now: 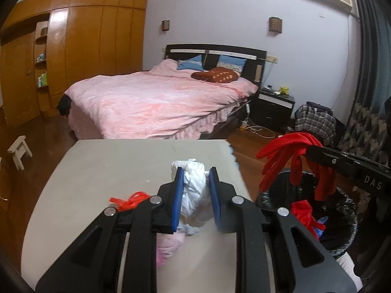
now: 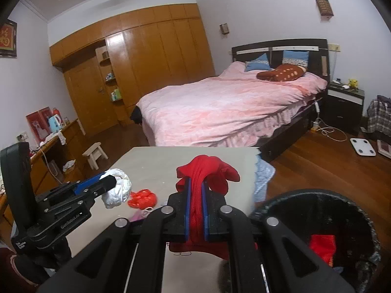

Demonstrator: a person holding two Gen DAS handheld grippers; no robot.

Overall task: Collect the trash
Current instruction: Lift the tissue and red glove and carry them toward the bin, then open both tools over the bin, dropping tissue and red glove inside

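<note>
My left gripper is shut on a crumpled white wad, held above the grey table. From the right wrist view the same left gripper shows at the left with the white wad in it. My right gripper is shut on a red cloth that drapes over both fingertips. In the left wrist view the red cloth hangs over a black bin lined with a dark bag. On the table lie a red plastic scrap and a pink piece.
The black bin stands off the table's right edge, with red and blue scraps inside. Beyond the table is a bed with a pink cover. A small wooden stool stands on the floor at the left. A blue cloth hangs at the table's right corner.
</note>
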